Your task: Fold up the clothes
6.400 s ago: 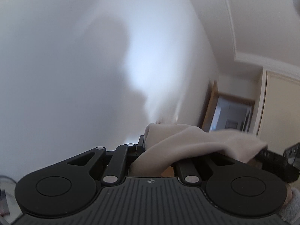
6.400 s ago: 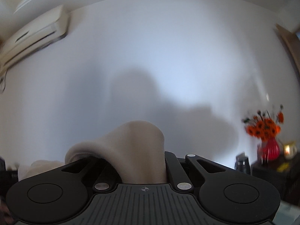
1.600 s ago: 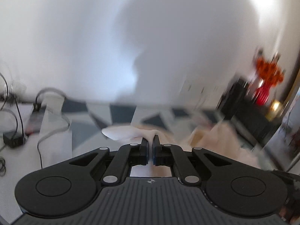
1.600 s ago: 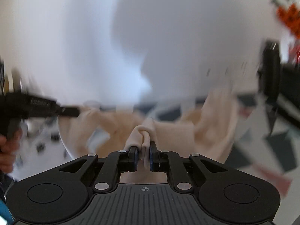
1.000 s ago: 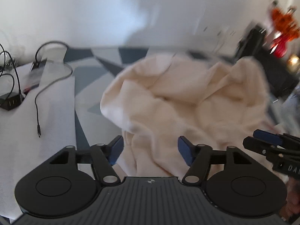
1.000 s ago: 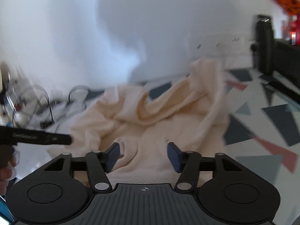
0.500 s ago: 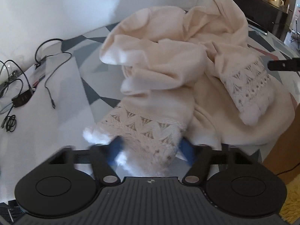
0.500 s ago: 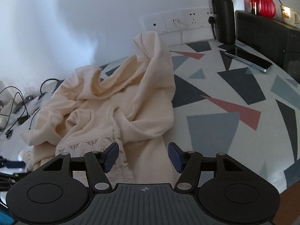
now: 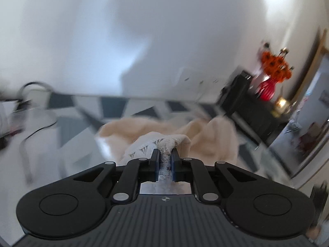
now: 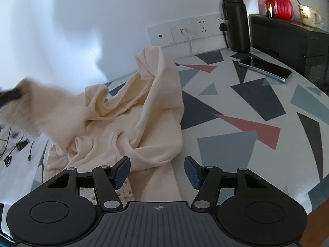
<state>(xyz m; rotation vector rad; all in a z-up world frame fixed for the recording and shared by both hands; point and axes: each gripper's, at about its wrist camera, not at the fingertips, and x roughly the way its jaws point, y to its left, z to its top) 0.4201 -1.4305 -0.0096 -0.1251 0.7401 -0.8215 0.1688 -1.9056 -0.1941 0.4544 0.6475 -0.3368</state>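
Left gripper (image 9: 165, 156) is clamping down on a lace-edged fold of the cream garment (image 10: 131, 121), jaws nearly together with fabric bunched between. Right gripper (image 10: 157, 171) is hanging wide open, gripping nothing, just over the garment's near edge. Garment is lying crumpled on the patterned table (image 10: 246, 123), left of the phone (image 10: 265, 69), far corner leaning near the wall sockets (image 10: 185, 30).

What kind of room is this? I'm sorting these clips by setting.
Most likely a lived-in home room. A patterned table against a wall holds a cream garment and a phone, with wall sockets behind and a red vase of orange flowers on a cabinet.
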